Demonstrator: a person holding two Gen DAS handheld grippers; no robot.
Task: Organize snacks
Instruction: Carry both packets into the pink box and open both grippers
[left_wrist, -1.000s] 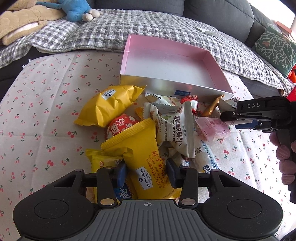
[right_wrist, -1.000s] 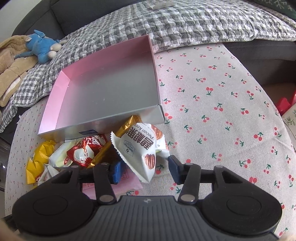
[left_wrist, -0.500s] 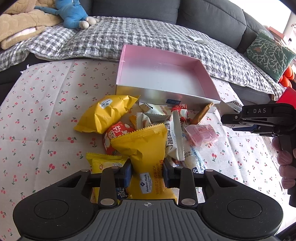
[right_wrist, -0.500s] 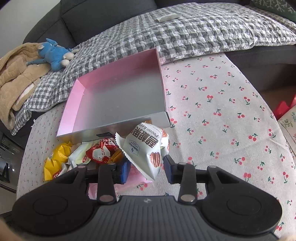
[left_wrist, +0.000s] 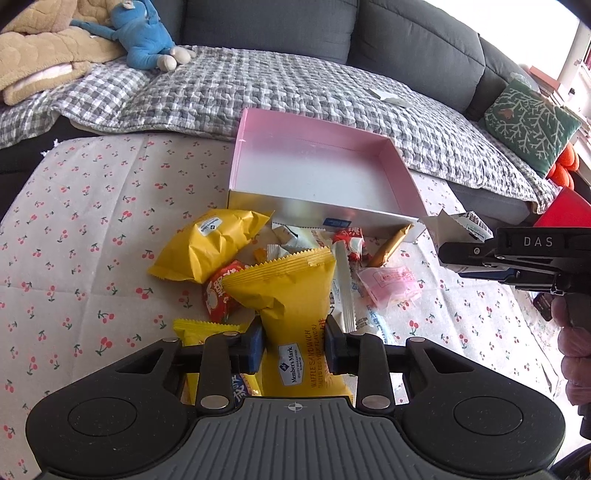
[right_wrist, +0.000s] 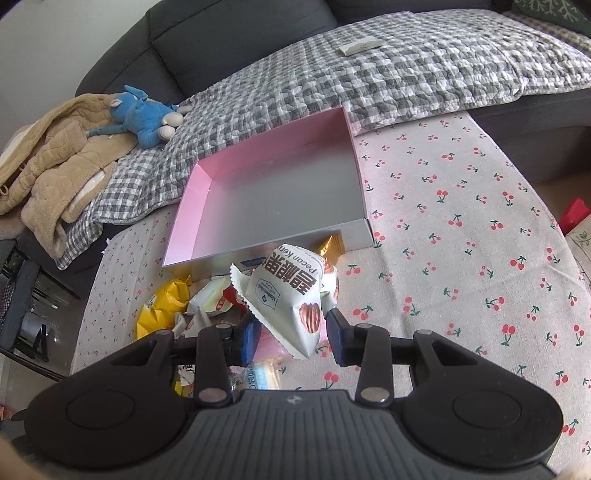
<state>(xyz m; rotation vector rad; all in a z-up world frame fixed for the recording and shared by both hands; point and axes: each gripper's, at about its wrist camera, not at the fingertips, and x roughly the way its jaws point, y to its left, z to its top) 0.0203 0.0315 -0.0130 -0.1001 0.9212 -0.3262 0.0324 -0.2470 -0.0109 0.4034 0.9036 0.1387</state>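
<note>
2 grippers pinch packets: left yellow waffle packet, right pecan packet.

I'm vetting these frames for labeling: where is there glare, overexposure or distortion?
Left wrist view: the window at the top right is blown out white, the pink box has a soft sheen on its floor, and fisheye bends the sofa. Right wrist view: even light, no glare; the cherry tablecloth curves toward the edges.
</note>
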